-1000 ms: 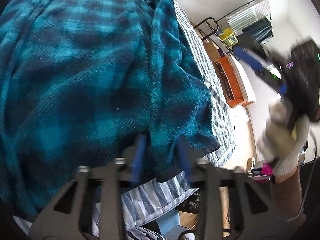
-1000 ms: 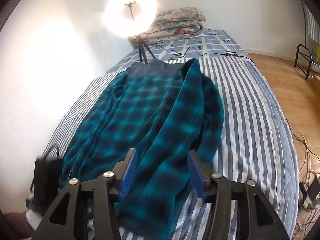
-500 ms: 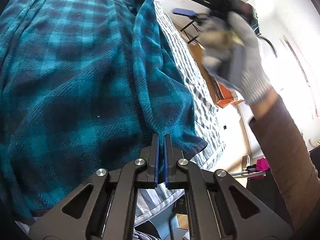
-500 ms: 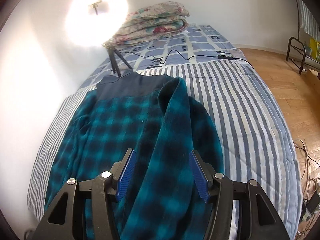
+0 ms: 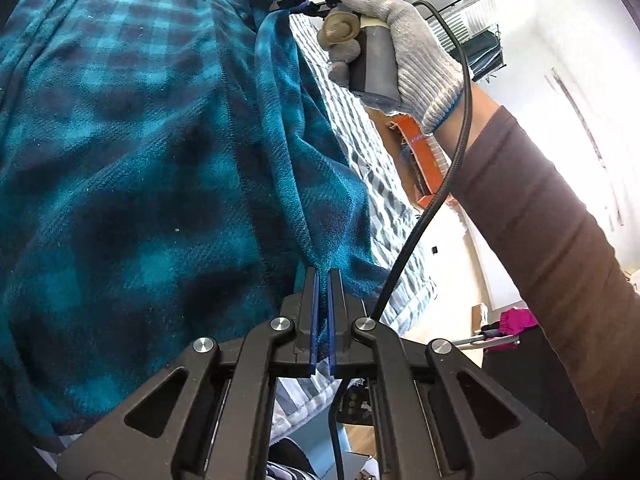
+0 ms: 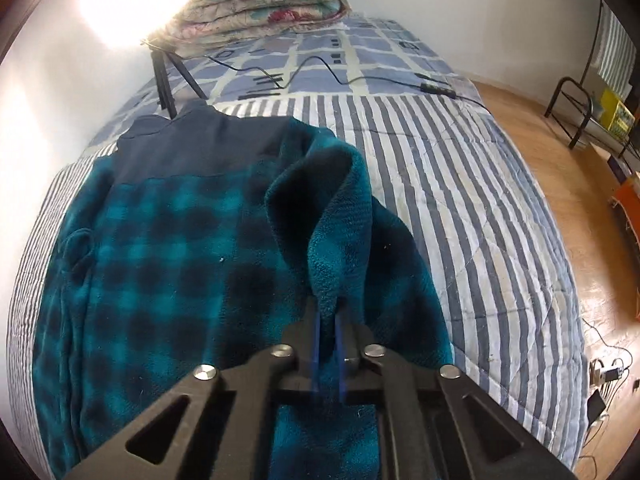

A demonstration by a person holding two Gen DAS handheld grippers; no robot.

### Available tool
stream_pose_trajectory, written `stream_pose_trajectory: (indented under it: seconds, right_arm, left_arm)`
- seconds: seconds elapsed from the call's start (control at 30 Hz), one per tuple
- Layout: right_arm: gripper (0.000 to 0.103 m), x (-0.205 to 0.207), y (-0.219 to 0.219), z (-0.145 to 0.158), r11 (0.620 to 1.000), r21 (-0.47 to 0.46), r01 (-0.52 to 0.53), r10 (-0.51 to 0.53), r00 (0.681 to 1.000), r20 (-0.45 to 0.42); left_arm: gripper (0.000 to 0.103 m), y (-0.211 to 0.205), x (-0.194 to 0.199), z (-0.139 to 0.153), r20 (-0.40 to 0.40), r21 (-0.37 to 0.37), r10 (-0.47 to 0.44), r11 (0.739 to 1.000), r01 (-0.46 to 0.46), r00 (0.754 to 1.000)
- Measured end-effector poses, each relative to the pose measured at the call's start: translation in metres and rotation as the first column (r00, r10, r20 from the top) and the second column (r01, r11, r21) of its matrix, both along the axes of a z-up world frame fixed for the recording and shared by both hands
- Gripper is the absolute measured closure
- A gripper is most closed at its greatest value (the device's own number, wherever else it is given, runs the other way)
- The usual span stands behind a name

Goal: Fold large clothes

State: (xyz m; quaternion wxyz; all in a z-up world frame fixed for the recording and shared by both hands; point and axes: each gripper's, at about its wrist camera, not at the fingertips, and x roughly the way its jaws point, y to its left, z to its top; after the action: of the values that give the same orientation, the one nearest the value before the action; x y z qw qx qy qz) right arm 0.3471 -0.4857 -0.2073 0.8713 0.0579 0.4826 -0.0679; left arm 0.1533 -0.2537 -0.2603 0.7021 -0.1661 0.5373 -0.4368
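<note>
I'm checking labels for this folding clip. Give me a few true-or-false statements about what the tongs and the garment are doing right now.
1. The left tongs are shut on the robe. True.
2. The right tongs are open above the robe. False: they are shut on a raised fold of it.
3. The robe lies on a striped cover. True.
4. The robe is red. False: it is teal and dark plaid with a navy top panel.
5. A folded quilt sits at the far end of the bed. True.
6. The hand on the right tongs is bare. False: it wears a knit glove.
</note>
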Motion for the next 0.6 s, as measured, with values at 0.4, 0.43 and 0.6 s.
stream_pose_trajectory:
  seconds: [0.4, 0.43, 0.6]
  right_arm:
    - [0.101, 0.030, 0.073, 0.011, 0.983, -0.115, -0.140, 0.141, 0.990, 0.000]
    - [0.100, 0.034, 0.079, 0.005, 0.983, -0.112, -0.147, 0.147, 0.989, -0.005]
    - [0.091, 0.052, 0.094, -0.041, 0.985, -0.014, -0.170, 0.169, 0.983, -0.073]
  left_arm:
    - [0.103, 0.020, 0.002, 0.002, 0.010, 0.026, 0.025, 0.999, -0.025, 1.000]
    - [0.103, 0.021, 0.003, 0.000, 0.008, 0.035, 0.029, 0.999, -0.030, 1.000]
    - [0.103, 0.015, 0.011, -0.018, -0.018, 0.113, 0.016, 0.993, -0.014, 1.000]
